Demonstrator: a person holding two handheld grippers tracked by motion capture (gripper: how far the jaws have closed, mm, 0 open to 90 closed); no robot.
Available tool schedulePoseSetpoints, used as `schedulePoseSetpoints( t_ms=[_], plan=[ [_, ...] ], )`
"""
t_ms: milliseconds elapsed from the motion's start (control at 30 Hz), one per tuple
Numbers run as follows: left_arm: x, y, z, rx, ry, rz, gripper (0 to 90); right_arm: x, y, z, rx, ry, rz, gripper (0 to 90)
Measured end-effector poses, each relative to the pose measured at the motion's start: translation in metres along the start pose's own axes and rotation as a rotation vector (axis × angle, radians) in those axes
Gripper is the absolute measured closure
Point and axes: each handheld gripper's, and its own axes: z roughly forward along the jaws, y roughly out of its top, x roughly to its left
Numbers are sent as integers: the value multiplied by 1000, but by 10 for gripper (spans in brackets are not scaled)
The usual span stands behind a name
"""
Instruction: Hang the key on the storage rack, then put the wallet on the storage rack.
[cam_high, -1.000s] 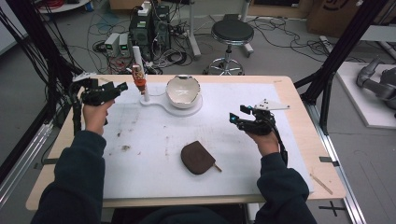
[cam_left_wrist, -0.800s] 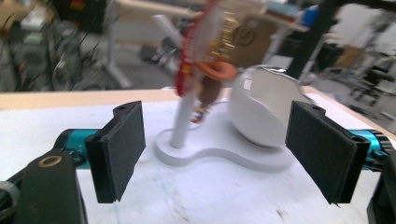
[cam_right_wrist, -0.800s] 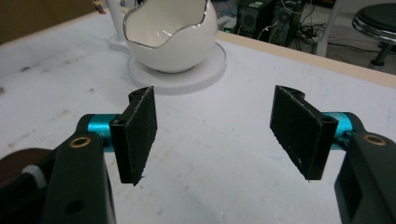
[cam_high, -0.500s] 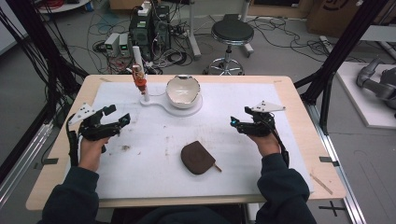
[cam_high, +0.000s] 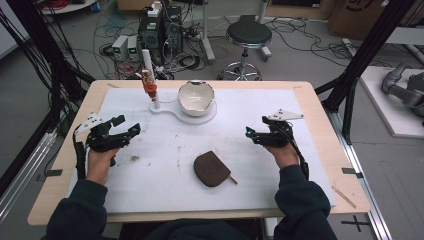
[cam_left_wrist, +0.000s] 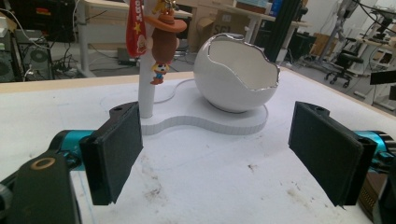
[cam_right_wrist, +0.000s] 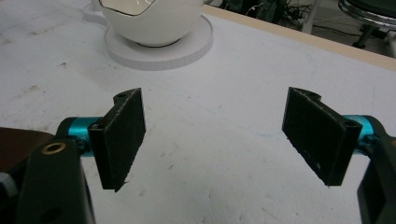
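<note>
High view: left gripper (cam_high: 124, 129) and right gripper (cam_high: 254, 135), jaws just spread wide and empty, flank the untouched brown pouch (cam_high: 211, 169) lying mid-table; keychain (cam_high: 149, 85) hangs on its stand.

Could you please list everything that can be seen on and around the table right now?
Table: one, light wood, under a white mat.
White mat: one, covers most of the tabletop.
Eggshell-shaped bowl: one, white, on a white base at the far middle.
White base: one, carries the bowl and a post.
Post: one, white, upright on the base.
Toy figure: one, brown-hatted, hanging at the post.
Brown pouch: one, near middle of the mat.
Stool: one, black, behind the table.
Left tool: black, open, empty.
Right tool: black, open, empty.
</note>
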Motion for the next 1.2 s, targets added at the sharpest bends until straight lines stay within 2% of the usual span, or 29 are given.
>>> schedulePoseSetpoints(
  t_ms=[200,367,433,533,600,800,867,900,1000,1100,1200],
  plan=[
    [-2,-1,4,10,-21,-3,176,-1,-3,-3,1,10,16,218],
    [-1,-2,5,7,-28,-11,176,6,-4,3,30,61,-15,213],
    [-1,-1,4,9,-24,-6,176,7,-4,4,38,67,-19,213],
    [-3,0,3,16,-22,6,176,12,-5,8,66,113,-10,213],
    [-5,0,3,16,-21,10,176,18,-6,10,75,156,1,213],
    [-5,1,2,15,-15,21,176,47,-7,21,111,264,-39,213],
    [0,2,-1,9,-1,3,176,58,-8,28,142,305,-50,213],
    [0,2,-1,9,-1,3,176,58,-8,28,142,305,-50,213],
    [10,3,-8,-2,25,-11,178,80,-15,42,211,394,-70,213],
    [13,3,-10,0,28,-17,181,94,-18,48,262,434,-92,213],
    [12,3,-9,4,21,-15,185,99,-21,52,293,453,-95,215]
  ],
)
